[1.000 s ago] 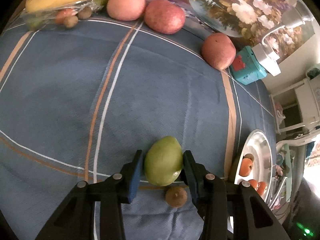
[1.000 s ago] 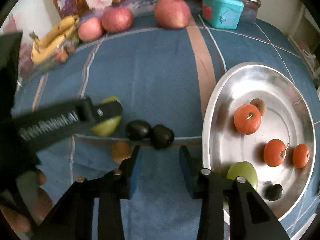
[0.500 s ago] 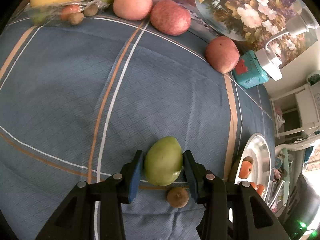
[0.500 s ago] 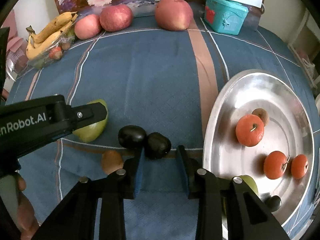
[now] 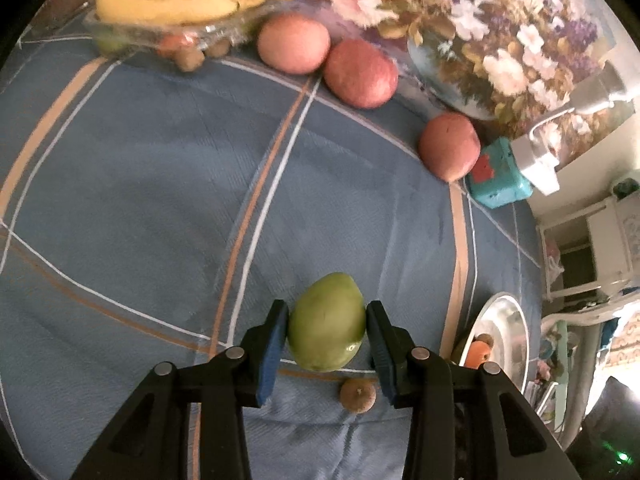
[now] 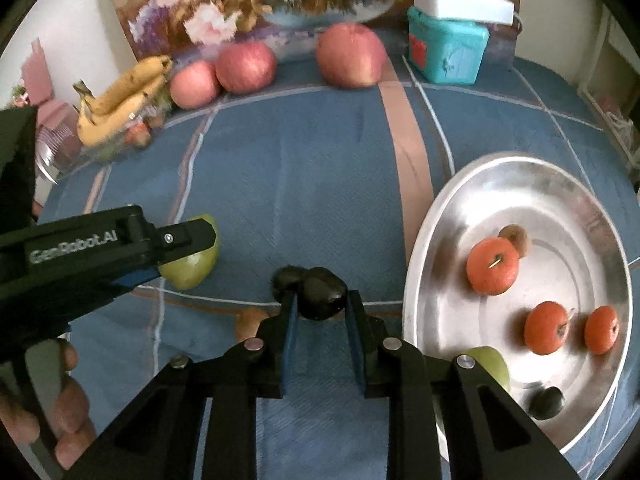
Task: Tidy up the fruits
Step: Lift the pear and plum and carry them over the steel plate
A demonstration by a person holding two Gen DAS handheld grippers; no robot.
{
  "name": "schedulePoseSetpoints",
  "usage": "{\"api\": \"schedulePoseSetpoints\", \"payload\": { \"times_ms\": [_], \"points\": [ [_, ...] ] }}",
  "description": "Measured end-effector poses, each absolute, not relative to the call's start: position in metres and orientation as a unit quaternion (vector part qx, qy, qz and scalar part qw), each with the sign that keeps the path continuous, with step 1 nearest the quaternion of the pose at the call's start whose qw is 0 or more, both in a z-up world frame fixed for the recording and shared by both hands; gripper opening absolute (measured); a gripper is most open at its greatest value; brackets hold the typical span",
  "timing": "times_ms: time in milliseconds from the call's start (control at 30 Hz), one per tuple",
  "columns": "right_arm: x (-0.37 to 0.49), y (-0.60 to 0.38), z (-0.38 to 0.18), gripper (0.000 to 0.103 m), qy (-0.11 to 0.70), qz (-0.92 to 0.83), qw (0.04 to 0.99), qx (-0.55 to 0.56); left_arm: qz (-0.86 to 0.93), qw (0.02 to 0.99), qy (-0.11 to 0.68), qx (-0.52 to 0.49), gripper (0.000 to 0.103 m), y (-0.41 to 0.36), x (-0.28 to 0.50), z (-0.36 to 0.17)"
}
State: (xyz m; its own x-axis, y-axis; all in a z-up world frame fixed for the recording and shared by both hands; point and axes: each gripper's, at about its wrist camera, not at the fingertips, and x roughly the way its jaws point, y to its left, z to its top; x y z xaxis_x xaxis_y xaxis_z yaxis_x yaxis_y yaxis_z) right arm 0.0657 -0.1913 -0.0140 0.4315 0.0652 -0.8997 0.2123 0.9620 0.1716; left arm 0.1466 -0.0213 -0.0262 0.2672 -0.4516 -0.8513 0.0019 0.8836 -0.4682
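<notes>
Left tool (image 5: 326, 334) pinching one green mango (image 5: 326, 322); right tool (image 6: 320, 316) gripping one dark fruit (image 6: 322, 292)

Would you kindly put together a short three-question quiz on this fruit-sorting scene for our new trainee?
1. True or false: the left gripper has its pads on both sides of the green mango.
2. Multiple choice: how many orange fruits lie in the metal tray? A) one B) three C) five
3. Fill in: the dark fruit between the fingers of the right gripper touches another ____ fruit on its left.

Key: 1 true; 2 B; 3 dark.
</notes>
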Motion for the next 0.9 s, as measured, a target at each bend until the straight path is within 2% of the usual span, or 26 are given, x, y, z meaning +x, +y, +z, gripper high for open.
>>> {"api": "schedulePoseSetpoints", "payload": {
  "times_ms": [267,600,900],
  "points": [
    [0.057,-0.198,0.011,0.025,0.503,-0.04,0.851,0.146,-0.15,0.785,0.566,-0.202,0.043,-0.019,0.143,-0.006],
    [0.05,-0.213,0.011,0.025,0.501,-0.049,0.848,0.169,-0.165,0.782,0.567,-0.199,0.043,-0.038,0.137,0.0],
    [0.031,-0.265,0.01,0.025,0.493,-0.11,0.841,0.196,-0.232,0.777,0.565,-0.151,0.043,-0.098,0.117,0.013]
  ]
}}
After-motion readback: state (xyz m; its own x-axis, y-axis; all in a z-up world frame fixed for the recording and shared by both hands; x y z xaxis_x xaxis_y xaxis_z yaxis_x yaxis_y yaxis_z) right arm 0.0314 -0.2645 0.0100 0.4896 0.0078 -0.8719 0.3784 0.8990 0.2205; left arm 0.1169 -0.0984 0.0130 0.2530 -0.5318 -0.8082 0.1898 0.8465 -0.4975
